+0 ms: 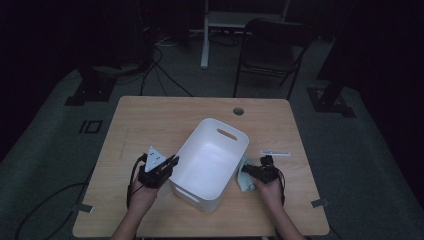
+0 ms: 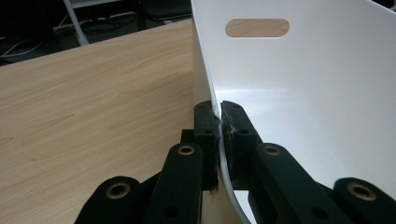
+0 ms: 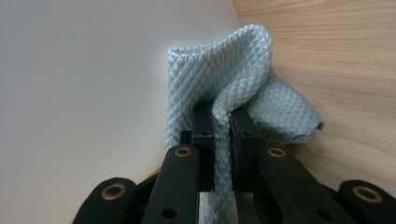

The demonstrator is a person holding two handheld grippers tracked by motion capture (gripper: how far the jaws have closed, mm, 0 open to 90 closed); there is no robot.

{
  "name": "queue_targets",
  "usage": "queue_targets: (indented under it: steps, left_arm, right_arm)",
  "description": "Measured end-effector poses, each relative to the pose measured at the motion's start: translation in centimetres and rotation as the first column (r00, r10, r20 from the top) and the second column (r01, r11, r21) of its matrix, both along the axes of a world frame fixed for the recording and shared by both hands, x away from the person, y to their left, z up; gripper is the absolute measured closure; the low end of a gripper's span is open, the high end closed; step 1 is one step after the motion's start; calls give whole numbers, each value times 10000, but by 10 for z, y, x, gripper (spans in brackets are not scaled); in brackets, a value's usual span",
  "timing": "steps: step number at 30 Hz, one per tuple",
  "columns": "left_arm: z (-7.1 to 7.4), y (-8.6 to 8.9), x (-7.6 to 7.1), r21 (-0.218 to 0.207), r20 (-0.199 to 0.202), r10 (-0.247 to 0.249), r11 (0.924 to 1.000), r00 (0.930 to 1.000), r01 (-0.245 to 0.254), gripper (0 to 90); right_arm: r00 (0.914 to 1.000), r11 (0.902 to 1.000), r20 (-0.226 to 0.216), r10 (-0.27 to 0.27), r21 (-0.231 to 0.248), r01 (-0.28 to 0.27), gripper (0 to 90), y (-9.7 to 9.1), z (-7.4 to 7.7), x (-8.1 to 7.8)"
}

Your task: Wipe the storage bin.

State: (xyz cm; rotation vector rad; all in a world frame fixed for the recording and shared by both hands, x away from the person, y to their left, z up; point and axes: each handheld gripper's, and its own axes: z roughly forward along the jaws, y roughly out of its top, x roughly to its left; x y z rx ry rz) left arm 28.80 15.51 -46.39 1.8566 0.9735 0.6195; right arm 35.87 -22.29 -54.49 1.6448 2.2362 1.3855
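A light wooden table (image 1: 150, 125) carries 1 white bin (image 1: 210, 162) at its centre, a pale blue cloth (image 1: 245, 181) touching its right side, and a small white strip (image 1: 275, 153) farther right.

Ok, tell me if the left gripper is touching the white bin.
Touching: in the left gripper view, the left gripper pinches the white bin by its wall.

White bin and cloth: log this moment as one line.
left gripper: shut on white bin wall | right gripper: shut on pale blue cloth, beside bin | bin: on table
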Motion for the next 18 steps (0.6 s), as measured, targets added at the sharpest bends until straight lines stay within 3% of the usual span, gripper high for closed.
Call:
queue_targets:
  steps: [3,7,12,14,16,18]
  left_arm:
    - [0,-1,-1,-14,0,122,9999,9999,-122,854]
    - [0,-3,-2,126,11,196,9997,9998,-196,854]
    - [0,-4,-3,99,-3,159,9998,9999,-159,854]
    - [0,-4,-4,96,27,156,9998,9999,-156,854]
    - [0,-5,-4,97,28,151,9998,9999,-151,853]
    - [0,-5,-4,114,17,122,9999,9999,-122,853]
  right_arm:
    - [10000,10000,35,17,-3,-17,827,1,4,-3]
    - [9987,9985,469,219,495,-242,827,2,22,-15]
    - [9857,9943,1597,541,822,-679,826,5,59,-35]
    - [9830,9970,1780,445,545,-550,826,8,60,-37]
    - [9860,9950,1622,397,836,-538,827,6,55,-34]
    - [9871,9969,1549,403,608,-503,827,7,51,-33]
